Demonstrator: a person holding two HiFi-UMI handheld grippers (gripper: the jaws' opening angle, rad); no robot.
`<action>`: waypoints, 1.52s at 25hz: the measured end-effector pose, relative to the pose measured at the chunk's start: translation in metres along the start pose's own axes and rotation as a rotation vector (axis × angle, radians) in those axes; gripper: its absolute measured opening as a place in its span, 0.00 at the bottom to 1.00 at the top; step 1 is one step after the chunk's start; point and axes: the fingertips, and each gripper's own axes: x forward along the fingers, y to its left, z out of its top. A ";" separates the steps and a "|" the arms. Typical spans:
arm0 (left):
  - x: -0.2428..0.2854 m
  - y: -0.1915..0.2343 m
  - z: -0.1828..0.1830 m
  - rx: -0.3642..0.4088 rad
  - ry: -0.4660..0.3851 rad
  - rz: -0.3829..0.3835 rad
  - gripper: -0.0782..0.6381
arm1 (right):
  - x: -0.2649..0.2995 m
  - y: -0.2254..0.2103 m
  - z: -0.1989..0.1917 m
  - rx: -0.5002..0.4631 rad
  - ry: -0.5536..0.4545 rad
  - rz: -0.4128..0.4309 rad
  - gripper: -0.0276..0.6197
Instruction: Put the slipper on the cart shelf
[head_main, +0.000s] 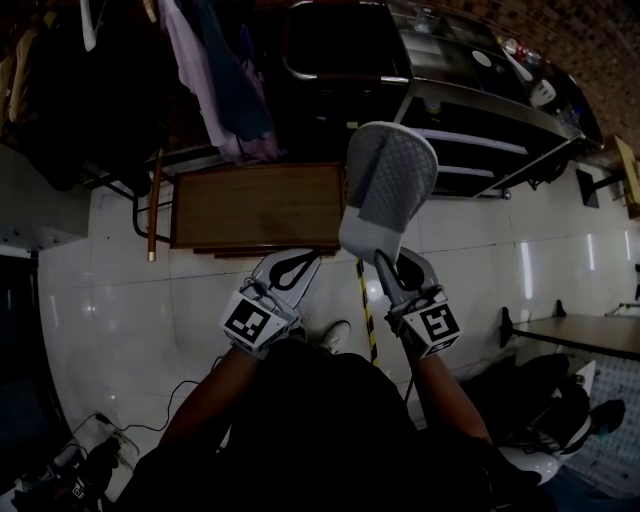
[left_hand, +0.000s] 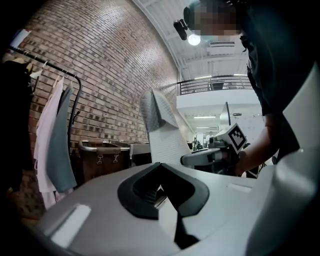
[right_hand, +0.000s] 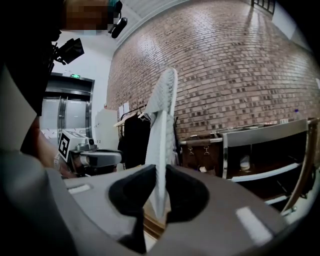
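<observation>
A grey and white slipper (head_main: 388, 185) stands upright in the air, its heel pinched by my right gripper (head_main: 385, 258), which is shut on it. In the right gripper view the slipper (right_hand: 162, 145) rises edge-on from between the dark pads of that gripper (right_hand: 161, 175). My left gripper (head_main: 300, 262) hangs just left of it, shut, with nothing in it (left_hand: 160, 172). In the left gripper view the slipper (left_hand: 162, 135) shows ahead and to the right. The metal cart (head_main: 480, 105) with its shelves (head_main: 470, 142) stands beyond the slipper to the upper right, and its frame (right_hand: 260, 135) shows at the right of the right gripper view.
A low wooden table (head_main: 255, 205) sits on the white tiled floor just left of the slipper. Clothes (head_main: 215, 70) hang from a rack behind it, against a brick wall. A yellow-black striped strip (head_main: 365, 310) lies on the floor between my grippers. A dark table (head_main: 580, 335) is at the right.
</observation>
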 end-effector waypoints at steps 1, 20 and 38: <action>0.000 0.001 0.001 0.006 -0.003 0.000 0.11 | 0.000 0.002 0.005 0.002 -0.006 -0.003 0.14; -0.006 0.010 0.020 0.034 -0.049 -0.037 0.12 | 0.013 0.016 0.015 -0.019 -0.029 -0.009 0.14; 0.052 0.039 0.007 0.052 -0.050 -0.194 0.12 | 0.024 -0.058 -0.058 0.149 0.157 -0.196 0.14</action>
